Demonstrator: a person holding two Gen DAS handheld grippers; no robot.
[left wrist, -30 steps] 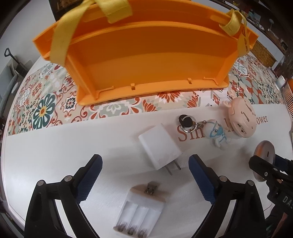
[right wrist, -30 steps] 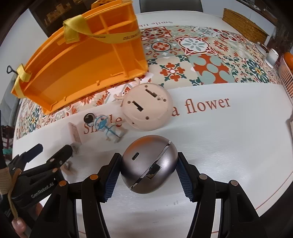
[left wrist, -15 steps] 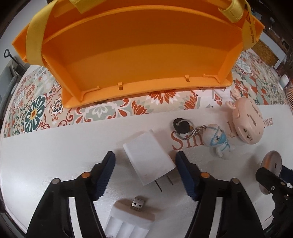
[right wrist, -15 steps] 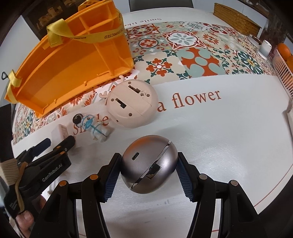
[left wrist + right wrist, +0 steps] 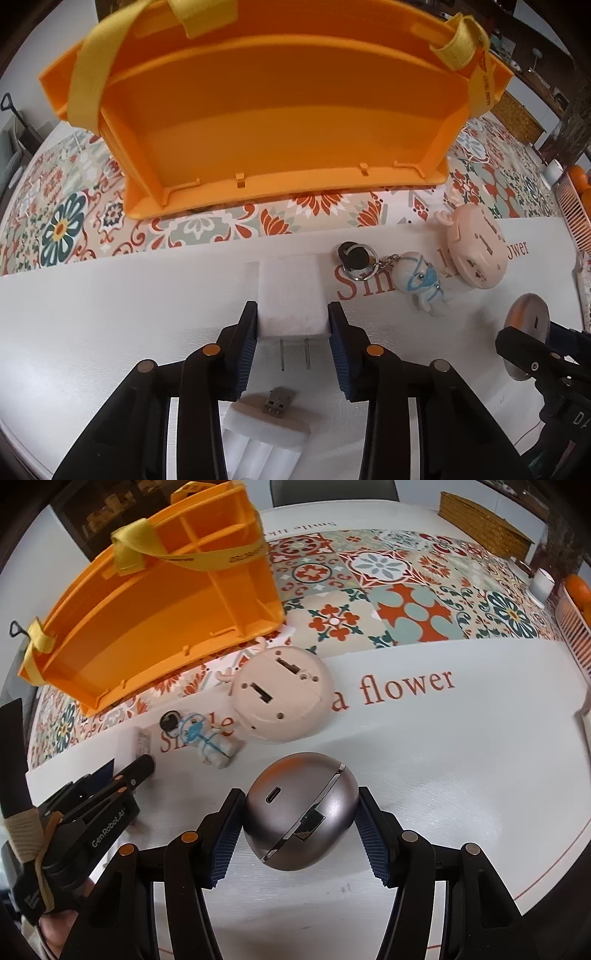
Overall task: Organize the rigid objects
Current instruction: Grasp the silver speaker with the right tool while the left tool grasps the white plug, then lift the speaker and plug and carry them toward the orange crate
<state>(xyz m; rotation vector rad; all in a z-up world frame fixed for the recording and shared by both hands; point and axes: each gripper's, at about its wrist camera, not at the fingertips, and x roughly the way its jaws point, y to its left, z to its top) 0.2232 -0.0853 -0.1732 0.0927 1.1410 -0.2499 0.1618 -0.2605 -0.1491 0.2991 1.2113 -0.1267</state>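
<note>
Since the earlier frame the left tool has just been closing, and its blue pads now press both sides of the white plug, which lies flat on the desk with its prongs toward the camera. The right tool is unchanged, partly open and clamped on the grey egg-shaped case. The orange basket with yellow straps stands empty behind the plug. Near it lie a keyring figure and a pink round gadget. Desk lettering reads "a flower"; the left tool reads "GenRobot.AI".
</note>
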